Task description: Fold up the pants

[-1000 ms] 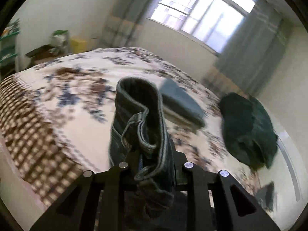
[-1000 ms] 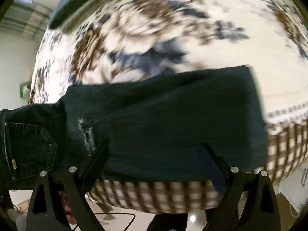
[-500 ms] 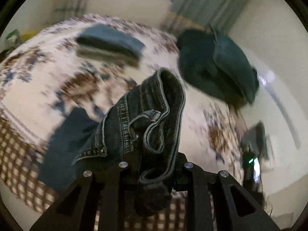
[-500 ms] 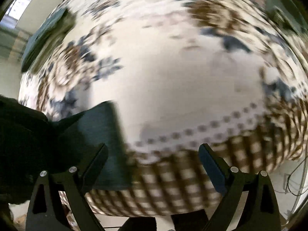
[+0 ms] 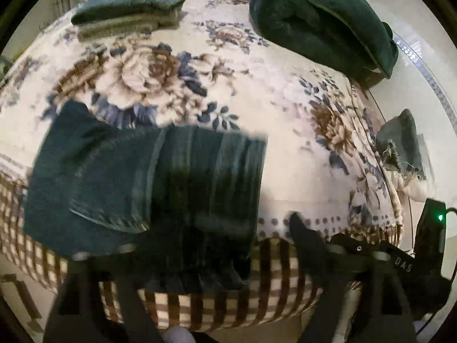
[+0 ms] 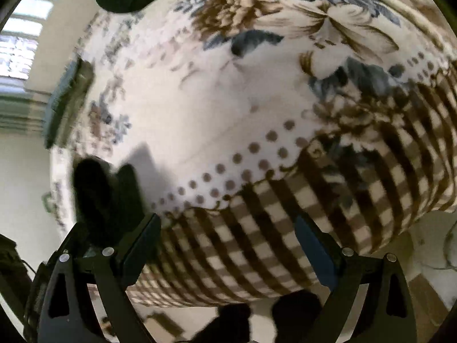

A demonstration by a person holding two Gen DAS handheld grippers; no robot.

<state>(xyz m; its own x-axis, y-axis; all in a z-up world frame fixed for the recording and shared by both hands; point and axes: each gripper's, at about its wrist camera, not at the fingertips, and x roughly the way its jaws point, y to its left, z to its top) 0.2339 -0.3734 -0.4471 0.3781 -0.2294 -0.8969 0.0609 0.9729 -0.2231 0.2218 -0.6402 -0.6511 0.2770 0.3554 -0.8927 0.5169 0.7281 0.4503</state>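
Note:
The dark blue jeans (image 5: pixel 120 183) lie folded at the near edge of the floral bedspread (image 5: pixel 285 131) in the left wrist view. Their top layer (image 5: pixel 205 200) is blurred, dropping between my left fingers. My left gripper (image 5: pixel 211 228) is open; its right finger (image 5: pixel 308 237) shows, the left one is hidden under the denim. My right gripper (image 6: pixel 225 228) is open and empty over the checked bed edge (image 6: pixel 285 228). A dark blurred mass, perhaps the jeans (image 6: pixel 97 197), sits at its left.
A stack of folded clothes (image 5: pixel 128 11) lies at the far left of the bed. A dark green blanket (image 5: pixel 322 17) is heaped at the far right. Another dark garment (image 5: pixel 402 143) hangs off the right edge, beside a black device (image 5: pixel 431 228) with a green light.
My left gripper swung down toward the bed and opened, letting the jeans waistband drop onto the folded legs. My right gripper moved right, off the jeans, staying open.

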